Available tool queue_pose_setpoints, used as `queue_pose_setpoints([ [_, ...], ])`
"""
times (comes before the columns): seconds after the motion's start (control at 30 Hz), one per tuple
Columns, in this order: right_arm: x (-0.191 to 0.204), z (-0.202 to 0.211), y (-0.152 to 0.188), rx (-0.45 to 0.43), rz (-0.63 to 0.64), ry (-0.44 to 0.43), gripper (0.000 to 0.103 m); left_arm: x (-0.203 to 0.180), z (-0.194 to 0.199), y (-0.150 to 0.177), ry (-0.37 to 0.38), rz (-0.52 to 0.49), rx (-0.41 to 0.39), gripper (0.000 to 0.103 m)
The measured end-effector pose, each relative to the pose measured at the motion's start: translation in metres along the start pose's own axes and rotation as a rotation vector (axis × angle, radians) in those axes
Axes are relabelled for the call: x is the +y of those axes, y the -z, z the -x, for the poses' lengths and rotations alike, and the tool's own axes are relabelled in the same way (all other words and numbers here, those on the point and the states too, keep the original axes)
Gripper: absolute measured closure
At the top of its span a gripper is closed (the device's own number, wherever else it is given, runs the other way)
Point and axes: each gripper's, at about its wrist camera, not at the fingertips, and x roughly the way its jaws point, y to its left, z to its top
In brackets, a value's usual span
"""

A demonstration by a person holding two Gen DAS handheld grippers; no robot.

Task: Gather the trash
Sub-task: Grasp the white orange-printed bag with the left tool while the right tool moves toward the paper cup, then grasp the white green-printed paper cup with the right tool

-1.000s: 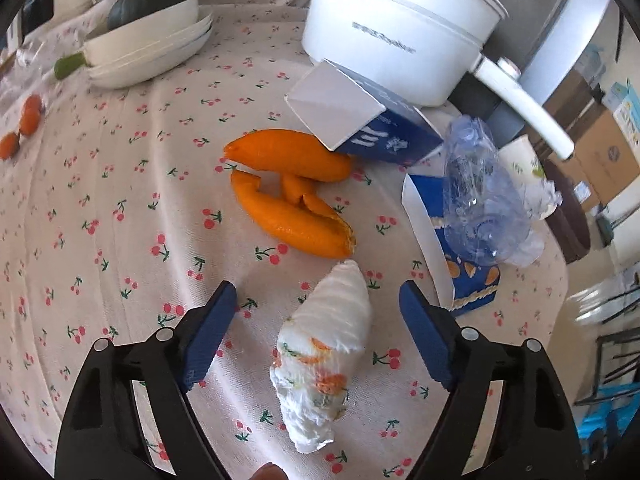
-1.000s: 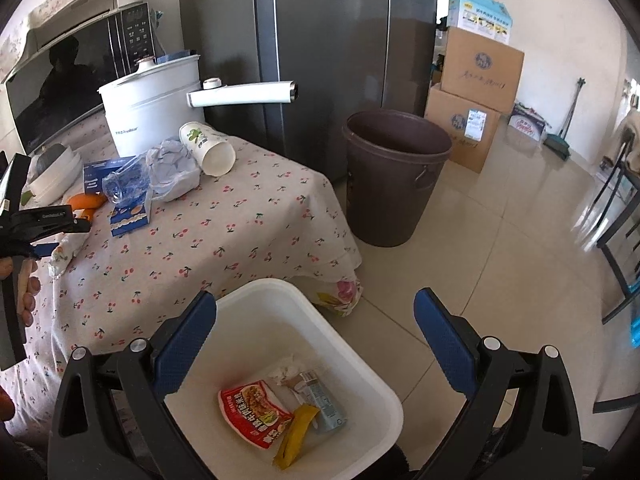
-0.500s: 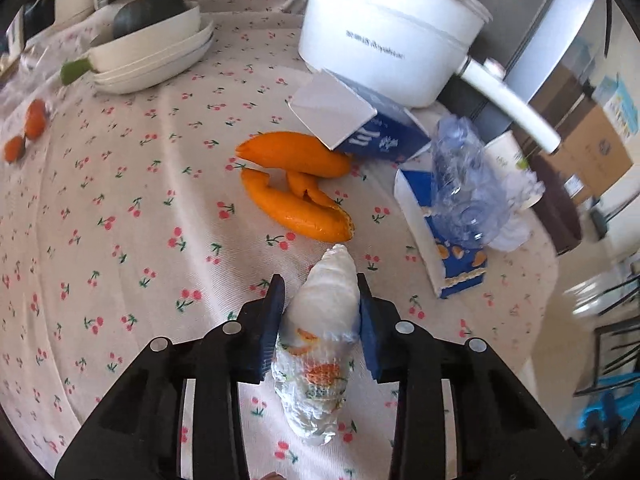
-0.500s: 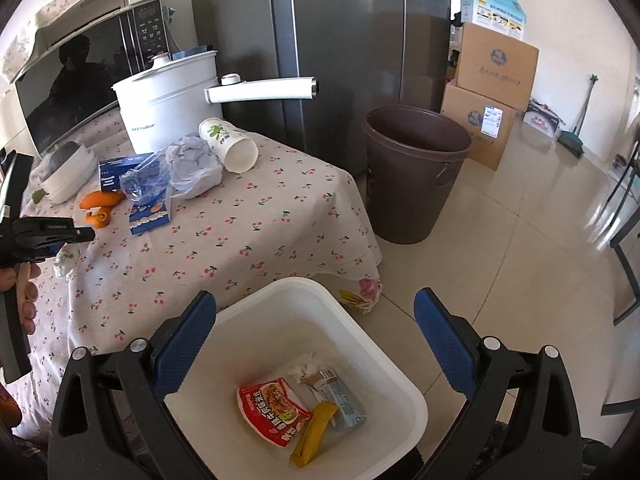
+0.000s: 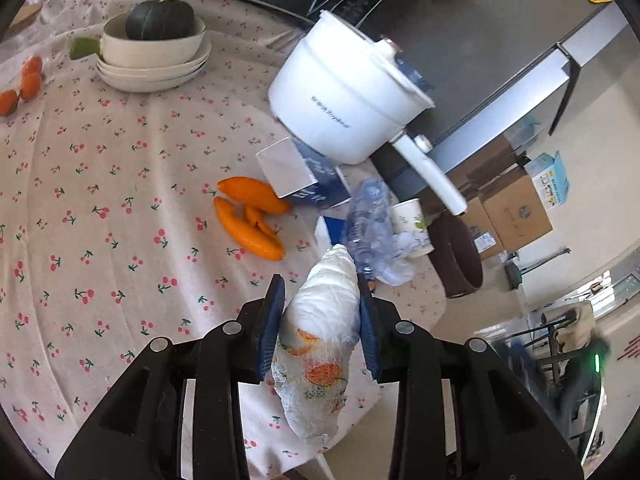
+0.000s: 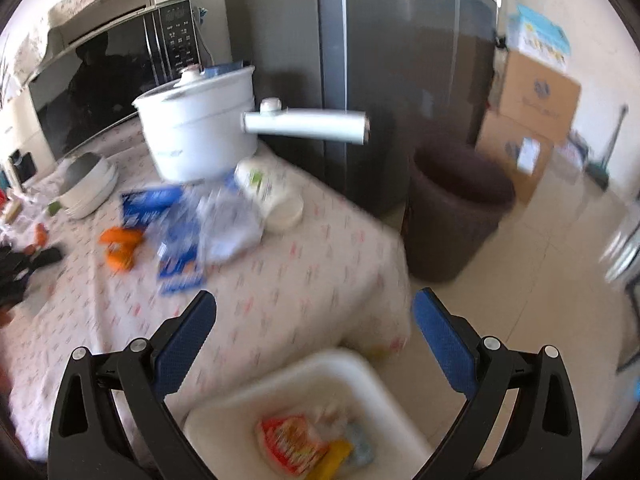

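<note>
Crumpled white tissue (image 5: 320, 332), soft and cone-shaped with orange stains, sits clamped between the blue ribbed fingers (image 5: 272, 328) of the left gripper (image 5: 322, 320), lifted above the cherry-print cloth surface (image 5: 120, 208). Beyond them lie smooth orange peels (image 5: 248, 216). The right gripper (image 6: 314, 334) stands wide apart, empty; below it a white plastic bin (image 6: 360, 372) contains blurred wrappers (image 6: 292, 440).
</note>
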Motion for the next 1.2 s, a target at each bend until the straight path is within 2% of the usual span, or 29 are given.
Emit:
queue_pose_setpoints([
  [0.1,0.006,-0.043,-0.041,0.044,-0.002,-0.027,0.007,-0.006,0.002,0.001,-0.011,-0.024,-0.009,0.070],
  [0.23,0.012,-0.095,-0.071,0.103,-0.006,-0.049,0.007,-0.007,-0.002,0.001,-0.011,-0.037,0.010,0.070],
  [0.4,0.030,-0.139,-0.089,0.158,0.033,-0.098,0.007,0.000,-0.004,0.000,-0.030,-0.049,0.017,0.070],
  [0.6,0.050,-0.182,-0.089,0.254,0.077,-0.104,0.007,0.012,-0.009,-0.002,-0.047,-0.028,0.035,0.070],
  [0.67,0.051,-0.188,-0.086,0.266,0.075,-0.102,0.008,0.013,-0.008,-0.002,-0.053,-0.030,0.031,0.069],
  [0.7,0.050,-0.193,-0.083,0.279,0.071,-0.105,0.012,0.013,-0.007,-0.002,-0.055,-0.030,0.029,0.069],
  [0.8,0.048,-0.203,-0.078,0.321,0.053,-0.148,0.040,0.015,-0.007,-0.001,-0.061,-0.025,0.028,0.069],
  [1.0,0.048,-0.194,-0.072,0.275,0.060,-0.146,0.044,0.018,-0.005,-0.002,-0.087,-0.014,0.008,0.069],
  [1.2,0.043,-0.170,-0.085,0.193,0.025,-0.147,0.044,0.022,-0.001,-0.007,-0.115,0.014,-0.037,0.069],
])
